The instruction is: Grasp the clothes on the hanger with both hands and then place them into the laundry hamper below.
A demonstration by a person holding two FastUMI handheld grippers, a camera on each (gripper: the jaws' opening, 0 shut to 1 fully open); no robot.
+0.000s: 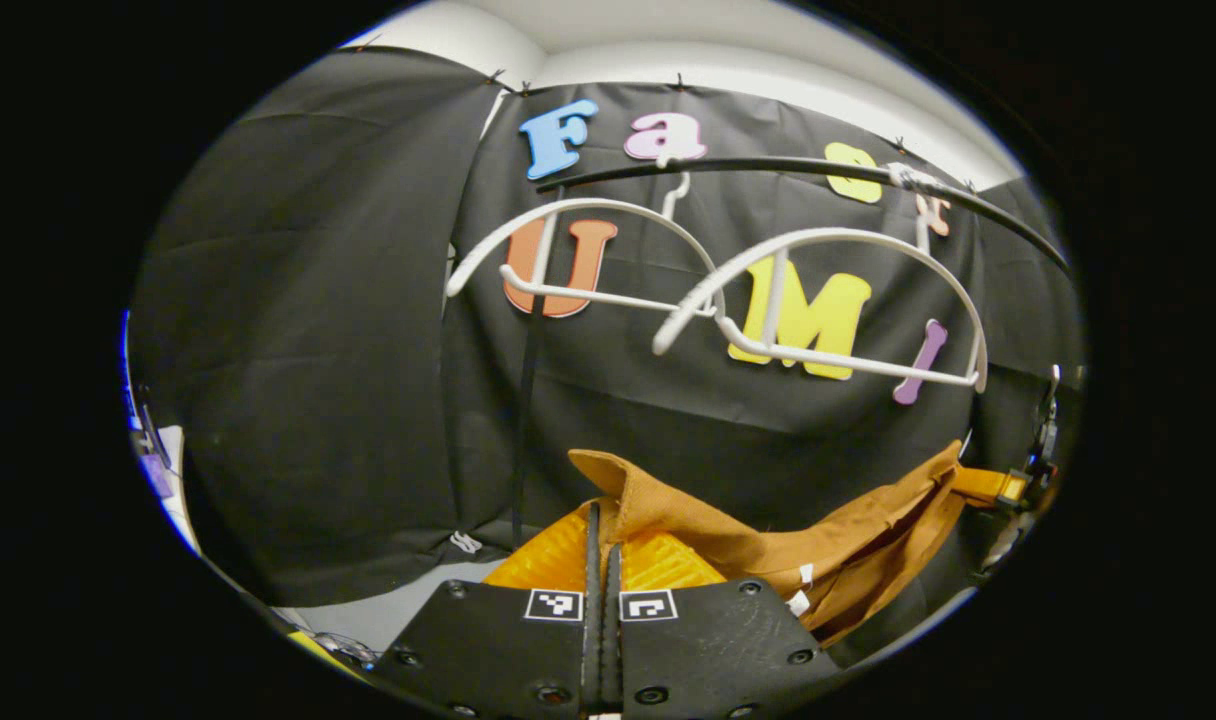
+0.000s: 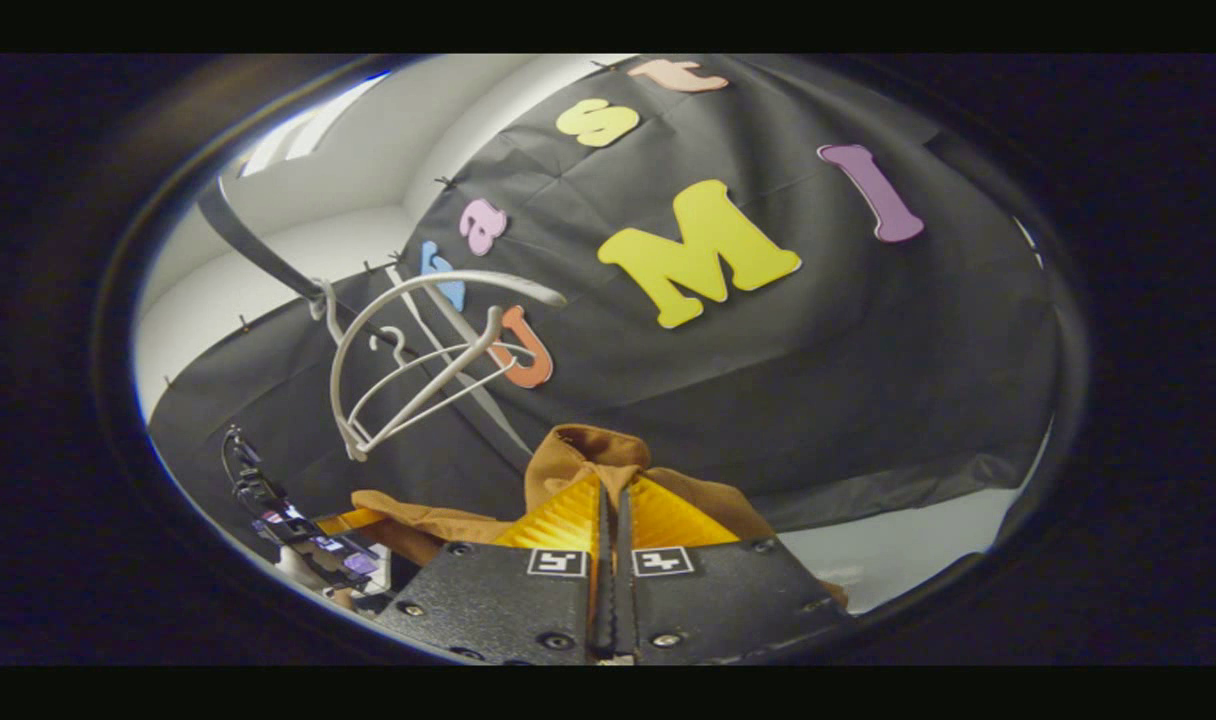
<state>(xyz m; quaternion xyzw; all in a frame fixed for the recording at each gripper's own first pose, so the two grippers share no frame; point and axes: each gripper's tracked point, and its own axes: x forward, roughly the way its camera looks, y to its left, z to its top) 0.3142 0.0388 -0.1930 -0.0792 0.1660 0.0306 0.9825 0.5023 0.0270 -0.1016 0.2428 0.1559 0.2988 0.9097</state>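
A brown garment (image 1: 768,550) hangs stretched between both grippers, off the hangers. In the left gripper view my left gripper (image 1: 603,515) is shut, its orange fingers (image 1: 553,555) pinching one folded end of the cloth. From there the fabric runs right to my right gripper (image 1: 1018,485) at the edge. In the right gripper view my right gripper (image 2: 613,492) is shut on the other end of the brown garment (image 2: 588,445), which bunches up over the fingertips. The cloth trails left toward my left gripper (image 2: 298,535). Two white hangers (image 1: 818,300) hang bare above.
The hangers hook on a black rail (image 1: 768,165) that crosses in front of the black cloth wall. In the right gripper view the same white hangers (image 2: 408,360) sit up and to the left. A strip of pale floor (image 2: 898,555) lies below the wall cloth.
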